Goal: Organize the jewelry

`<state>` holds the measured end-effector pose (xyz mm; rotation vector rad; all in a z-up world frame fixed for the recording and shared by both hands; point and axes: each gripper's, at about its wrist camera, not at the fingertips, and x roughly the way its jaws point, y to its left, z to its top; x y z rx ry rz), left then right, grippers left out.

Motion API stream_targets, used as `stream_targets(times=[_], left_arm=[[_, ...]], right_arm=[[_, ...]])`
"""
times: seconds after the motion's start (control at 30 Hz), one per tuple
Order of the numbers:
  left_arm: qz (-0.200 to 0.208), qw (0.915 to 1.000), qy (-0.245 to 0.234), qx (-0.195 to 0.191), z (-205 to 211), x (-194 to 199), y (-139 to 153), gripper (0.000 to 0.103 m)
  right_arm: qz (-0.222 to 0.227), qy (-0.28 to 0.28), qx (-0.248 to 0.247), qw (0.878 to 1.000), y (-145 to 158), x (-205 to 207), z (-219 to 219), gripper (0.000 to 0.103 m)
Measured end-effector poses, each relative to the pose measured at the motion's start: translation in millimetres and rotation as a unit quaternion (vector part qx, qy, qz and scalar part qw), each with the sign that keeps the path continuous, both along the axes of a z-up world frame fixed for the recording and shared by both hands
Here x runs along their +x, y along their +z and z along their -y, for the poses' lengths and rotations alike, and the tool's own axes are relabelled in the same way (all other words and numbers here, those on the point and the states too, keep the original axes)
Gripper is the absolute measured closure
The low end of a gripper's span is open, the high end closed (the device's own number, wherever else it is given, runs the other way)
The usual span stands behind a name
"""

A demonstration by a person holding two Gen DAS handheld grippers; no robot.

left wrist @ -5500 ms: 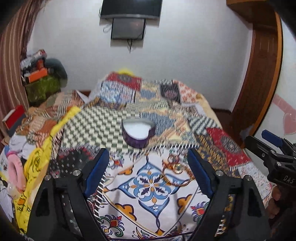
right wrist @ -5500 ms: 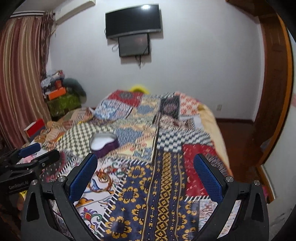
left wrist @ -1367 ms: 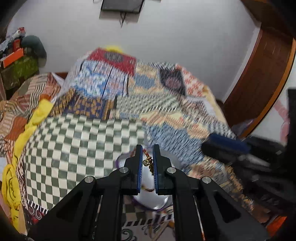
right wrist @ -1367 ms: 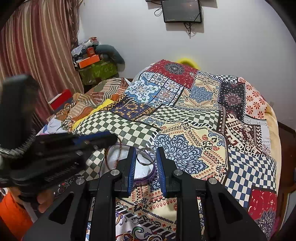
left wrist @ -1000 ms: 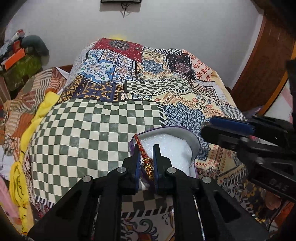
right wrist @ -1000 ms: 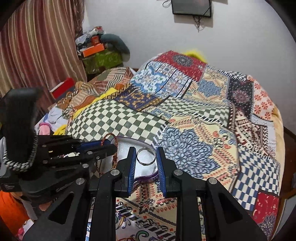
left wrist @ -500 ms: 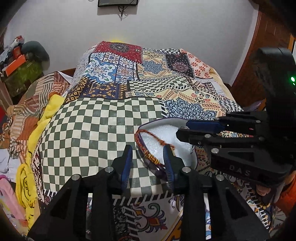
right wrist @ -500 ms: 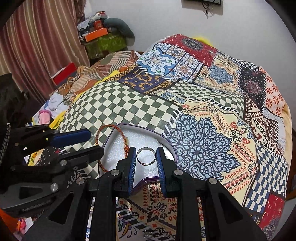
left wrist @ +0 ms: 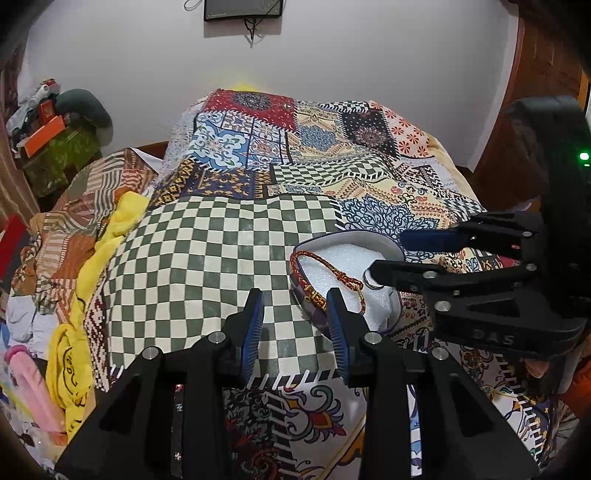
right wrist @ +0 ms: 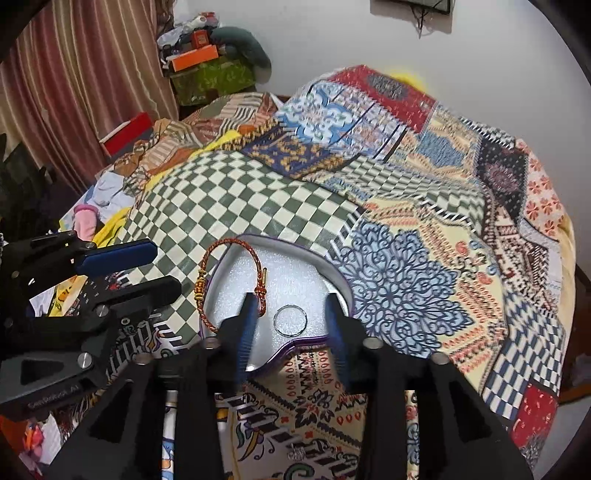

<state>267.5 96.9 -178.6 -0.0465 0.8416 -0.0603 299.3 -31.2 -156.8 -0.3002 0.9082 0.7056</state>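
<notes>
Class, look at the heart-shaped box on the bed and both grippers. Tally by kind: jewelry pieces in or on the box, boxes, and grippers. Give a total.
Cord bracelet, draped over the box rim: 1
Silver ring, inside the box: 1
Heart-shaped box: 1
Grippers, left gripper and right gripper, both open: 2
Total: 5

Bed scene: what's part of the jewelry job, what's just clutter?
Job:
- heart box
- bracelet, draped over box rim
- ring, lying in box
- left gripper, right gripper, both open

Clutter:
- quilt
- yellow cloth
- orange box
- wall screen
</notes>
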Motion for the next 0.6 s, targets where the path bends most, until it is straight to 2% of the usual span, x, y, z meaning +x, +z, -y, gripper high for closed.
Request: stream_targets(times=[0.23,0.47,0.6], left_arm=[[0.018,0.9998,0.007,0.0,4.4,-14.1,22.3,0.06],[0.031,0.9995,0.01,0.001,14.8,-32.2,44.3,0.06],[0.03,0.9995,0.007,-0.002,22.4,-41.3,49.4,0.059]], right_arm=[[0.042,-0.019,0.014,0.999,33.1,-19.8,19.2,0.063],[0.063,-0.048,0.042,0.996,62.6,-39.7,50.8,0.063],[0.065,-0.058,0.048,0.995,68.3,-51.1,64.4,0.063]])
